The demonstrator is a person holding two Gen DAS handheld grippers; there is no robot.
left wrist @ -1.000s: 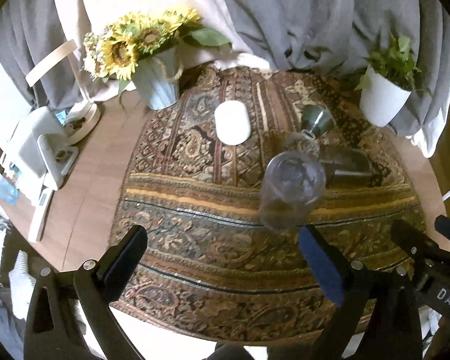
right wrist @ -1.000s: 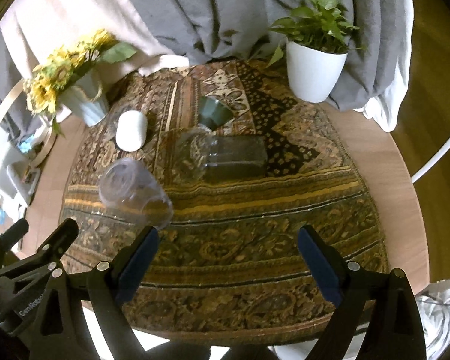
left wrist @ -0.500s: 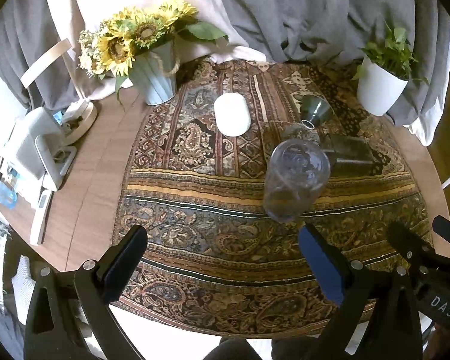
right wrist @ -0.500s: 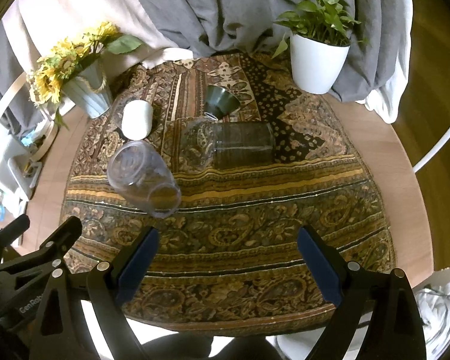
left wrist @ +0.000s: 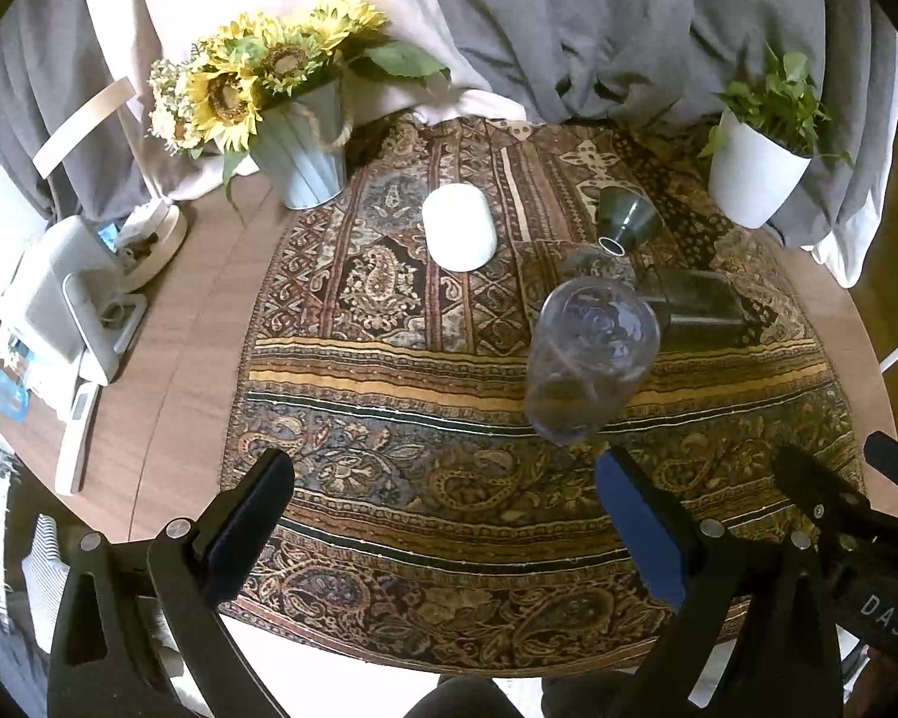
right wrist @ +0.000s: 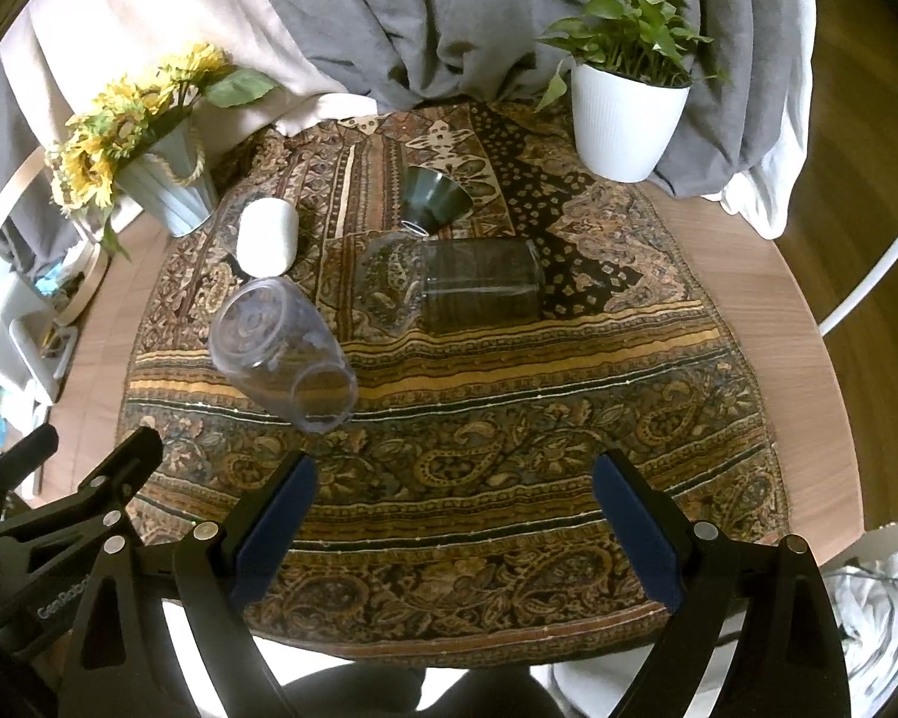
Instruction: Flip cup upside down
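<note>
A clear plastic cup (left wrist: 589, 353) stands upside down on the patterned cloth (left wrist: 389, 371), its base facing up; it also shows in the right wrist view (right wrist: 281, 347). My left gripper (left wrist: 443, 526) is open and empty, pulled back above the cloth's near edge, with the cup just beyond its right finger. My right gripper (right wrist: 455, 520) is open and empty, near the front edge, with the cup ahead to its left.
A white cup (left wrist: 458, 227), a dark green cup (left wrist: 625, 216) and a clear glass jar lying on its side (right wrist: 473, 287) sit further back. A sunflower pot (left wrist: 302, 143) stands back left, a white plant pot (right wrist: 625, 119) back right. Devices (left wrist: 72, 299) lie at the left table edge.
Both grippers have drawn back and up from the table, so the cloth and the cup look smaller and farther. The cup stays put, upside down.
</note>
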